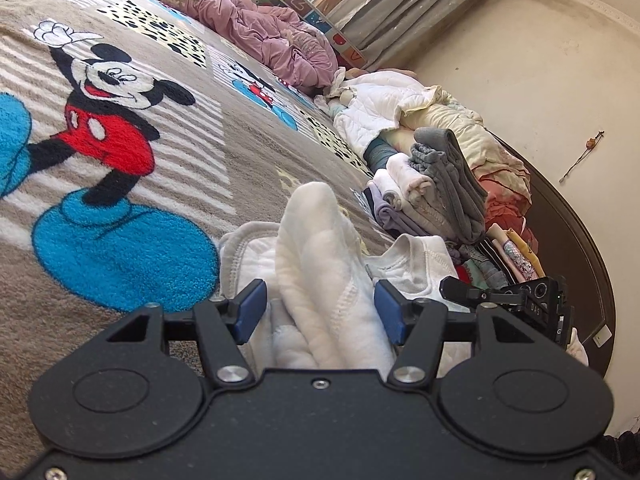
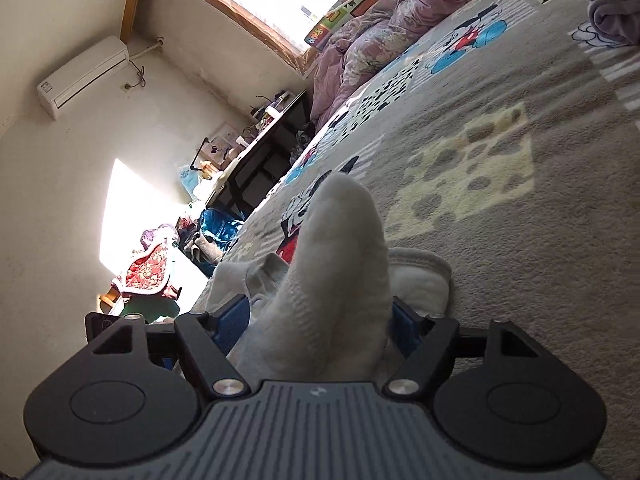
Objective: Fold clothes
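Note:
A white fleecy garment (image 1: 320, 264) lies bunched on the Mickey Mouse blanket (image 1: 120, 128) on the bed. My left gripper (image 1: 320, 312) has its blue pads (image 1: 250, 310) wide apart, with a thick fold of the garment standing up between them. In the right wrist view the same garment (image 2: 340, 272) rises between the blue pads (image 2: 230, 322) of my right gripper (image 2: 316, 324), which are also wide apart. The right gripper's black body (image 1: 520, 300) shows in the left wrist view, close beside the left one.
A stack of folded clothes (image 1: 432, 196) and a loose heap of white and cream garments (image 1: 400, 108) lie on the right side of the bed near the dark footboard (image 1: 580, 264). A pink quilt (image 1: 260, 28) is at the far end. A desk (image 2: 264, 152) stands beside the bed.

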Demonstrator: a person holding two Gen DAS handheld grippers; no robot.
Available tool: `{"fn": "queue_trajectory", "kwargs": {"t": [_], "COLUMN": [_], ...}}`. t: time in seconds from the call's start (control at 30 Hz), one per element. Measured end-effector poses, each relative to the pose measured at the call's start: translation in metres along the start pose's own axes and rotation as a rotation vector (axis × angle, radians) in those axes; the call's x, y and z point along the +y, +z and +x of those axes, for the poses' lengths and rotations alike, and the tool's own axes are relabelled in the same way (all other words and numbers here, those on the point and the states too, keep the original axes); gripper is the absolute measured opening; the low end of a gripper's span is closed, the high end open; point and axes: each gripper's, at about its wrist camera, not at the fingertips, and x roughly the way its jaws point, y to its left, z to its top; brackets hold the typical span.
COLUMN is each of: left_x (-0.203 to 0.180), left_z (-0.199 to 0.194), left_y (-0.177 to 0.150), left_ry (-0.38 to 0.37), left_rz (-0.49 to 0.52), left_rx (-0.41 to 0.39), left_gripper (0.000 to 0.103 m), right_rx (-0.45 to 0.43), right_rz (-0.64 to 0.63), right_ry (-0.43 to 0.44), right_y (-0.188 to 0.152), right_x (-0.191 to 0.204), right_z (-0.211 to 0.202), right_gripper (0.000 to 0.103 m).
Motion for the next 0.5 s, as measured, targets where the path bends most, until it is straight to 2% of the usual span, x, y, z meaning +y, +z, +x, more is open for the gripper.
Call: {"fn": "queue_trajectory", "kwargs": {"t": [0.1,0.27,0.37,0.5], "left_x": [-0.001,-0.001,-0.001,-0.002], "left_z": [-0.001,0.0,0.0,0.003], "left_y": [0.0,0.001,0.001,0.0], "left_ry": [-0.002,-0.004,-0.005,0.0], "left_rz": [0.003,0.003,0.001,0.01], "left_rx": [-0.002,0.002,0.005,0.008], "left_gripper": [0.059,0.058,0.059,0.058], "right_rx": [-0.029,-0.058,0.008,0.046], "right_rz": [-0.058,-0.06,-0.077,-0.091], "right_ry": [-0.03,-0.09,-0.093,-0.097], "right_y": [0.004,0.008,0.002,-0.001], "right_x": [0.009,-0.004,-0.012,-0.01], "right_z": [-0.017,-0.014,0.011,0.016], "right_gripper": [0.074,0.077,0.08,0.079]}}
